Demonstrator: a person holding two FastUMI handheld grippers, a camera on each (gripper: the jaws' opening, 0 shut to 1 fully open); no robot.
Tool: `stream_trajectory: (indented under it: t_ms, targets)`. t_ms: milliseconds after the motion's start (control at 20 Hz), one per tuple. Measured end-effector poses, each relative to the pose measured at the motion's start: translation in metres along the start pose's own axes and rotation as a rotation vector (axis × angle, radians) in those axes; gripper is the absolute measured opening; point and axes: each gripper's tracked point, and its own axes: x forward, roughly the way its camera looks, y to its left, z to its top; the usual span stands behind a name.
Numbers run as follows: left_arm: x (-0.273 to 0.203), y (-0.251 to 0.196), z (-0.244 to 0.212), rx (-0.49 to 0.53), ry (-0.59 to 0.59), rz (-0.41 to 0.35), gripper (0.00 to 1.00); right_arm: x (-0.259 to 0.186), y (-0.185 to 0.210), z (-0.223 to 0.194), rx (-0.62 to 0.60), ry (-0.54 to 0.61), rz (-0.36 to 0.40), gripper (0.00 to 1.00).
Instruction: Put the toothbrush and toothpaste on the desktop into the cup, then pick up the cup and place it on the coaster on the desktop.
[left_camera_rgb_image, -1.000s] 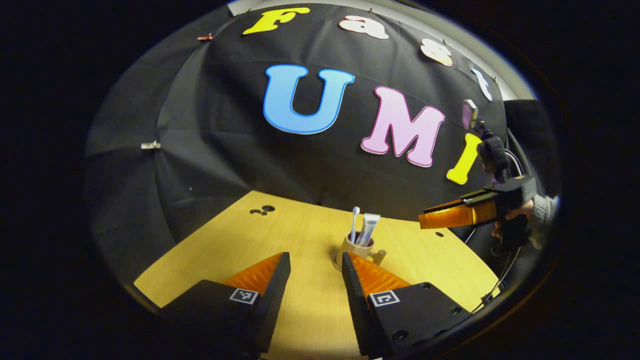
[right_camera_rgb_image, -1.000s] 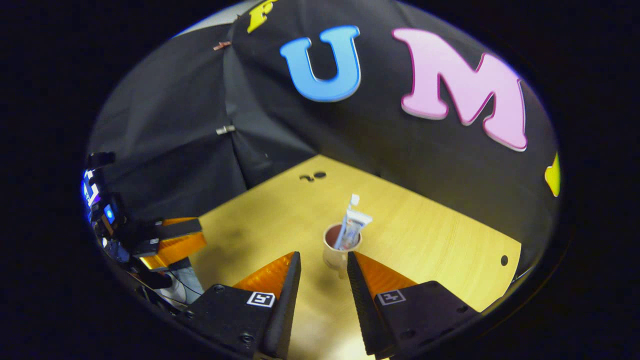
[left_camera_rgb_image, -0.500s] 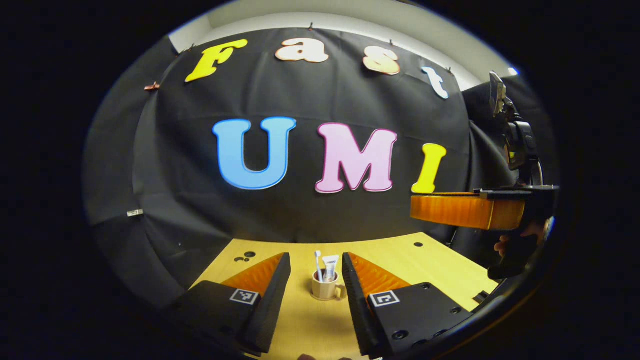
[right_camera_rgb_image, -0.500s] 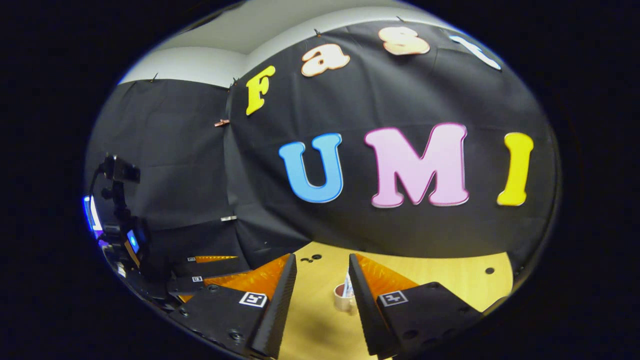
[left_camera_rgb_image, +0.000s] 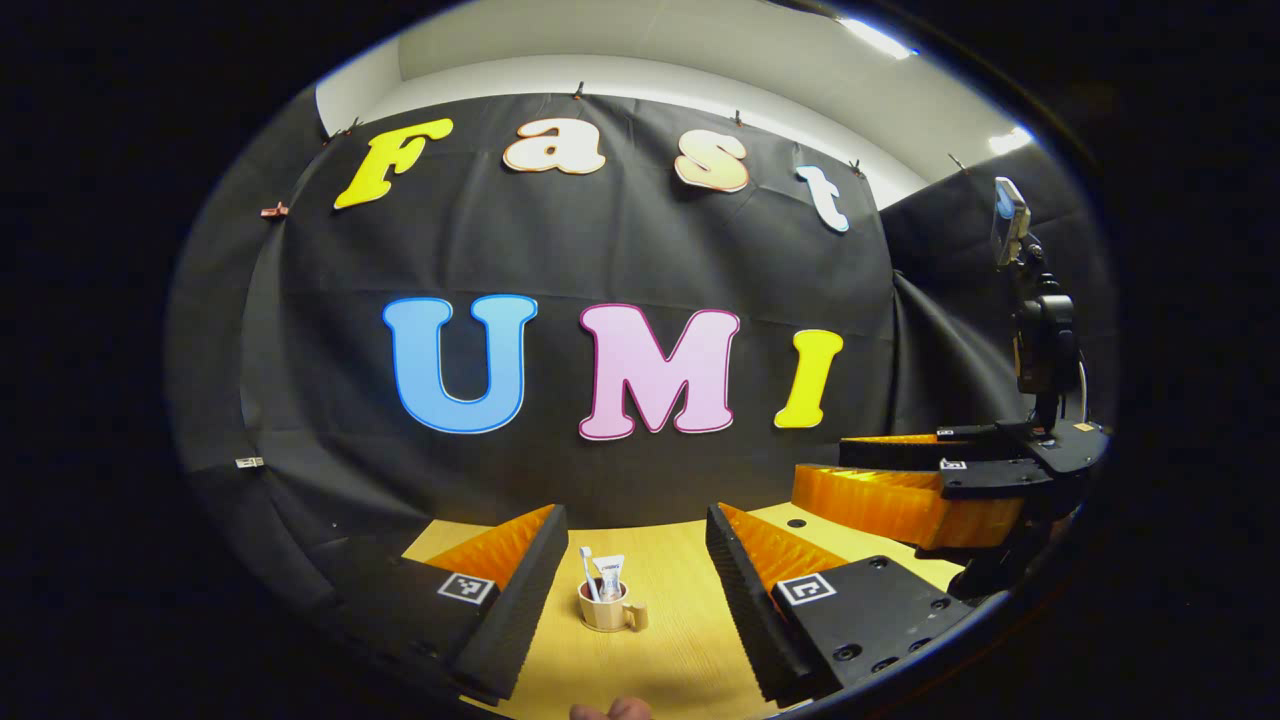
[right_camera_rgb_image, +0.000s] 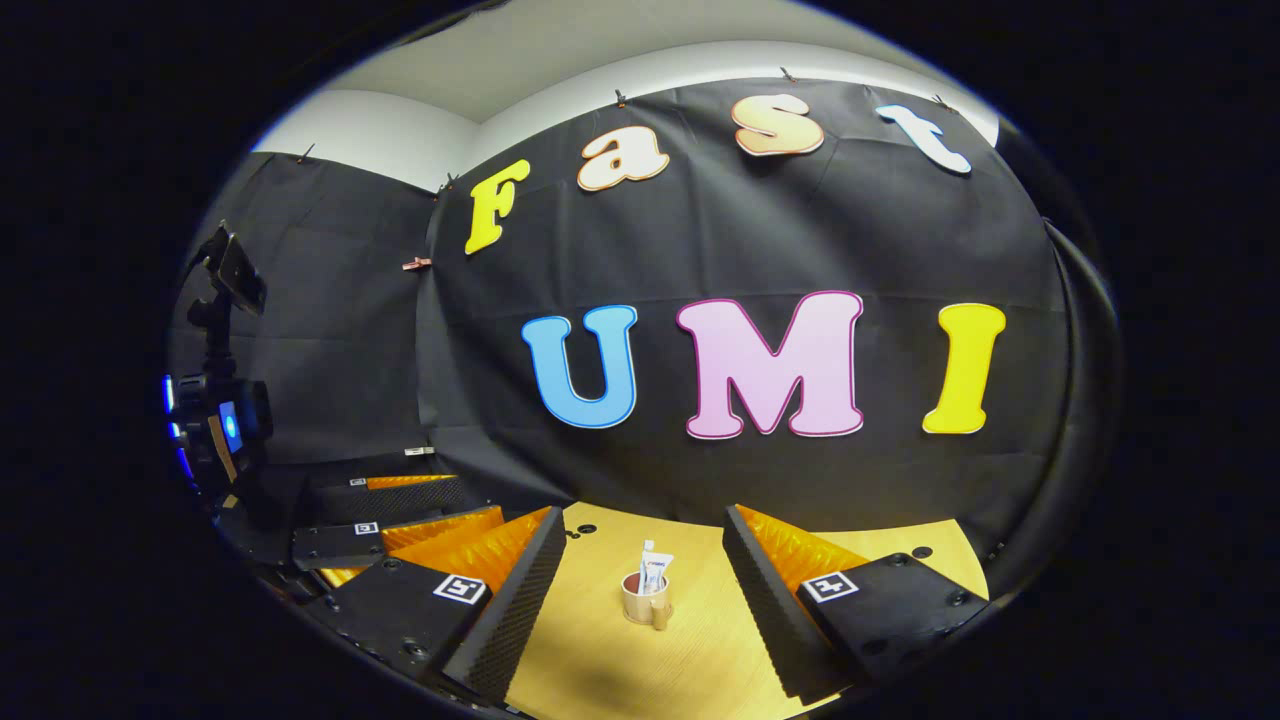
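Both grippers, left gripper (left_camera_rgb_image: 632, 560) and right gripper (right_camera_rgb_image: 643, 555), hung spread and empty, well back from the cup (left_camera_rgb_image: 606, 609). Toothbrush (left_camera_rgb_image: 587, 570) and toothpaste (left_camera_rgb_image: 608, 574) stood inside it. Any careless sweep past the cup could probably tip it.

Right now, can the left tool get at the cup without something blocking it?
Probably yes. The left tool is open and the cup stands straight ahead on bare desktop, apart from it. The right tool hangs off to the side.

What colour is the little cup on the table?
The cup is beige or cream, clearest in the left gripper view.
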Motion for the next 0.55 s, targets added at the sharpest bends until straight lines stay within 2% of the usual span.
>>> stream_trajectory:
  t_ms: [200,550]
  targets:
    - [-0.0022,-0.0040,0.0093,-0.003,-0.033,0.013,0.95,-0.0011,-0.0066,-0.0023,0.005,0.000,-0.021,0.98]
    - [0.0031,-0.0074,0.0090,-0.014,-0.020,0.003,0.96,-0.0027,-0.0084,-0.0003,-0.009,-0.002,-0.026,0.98]
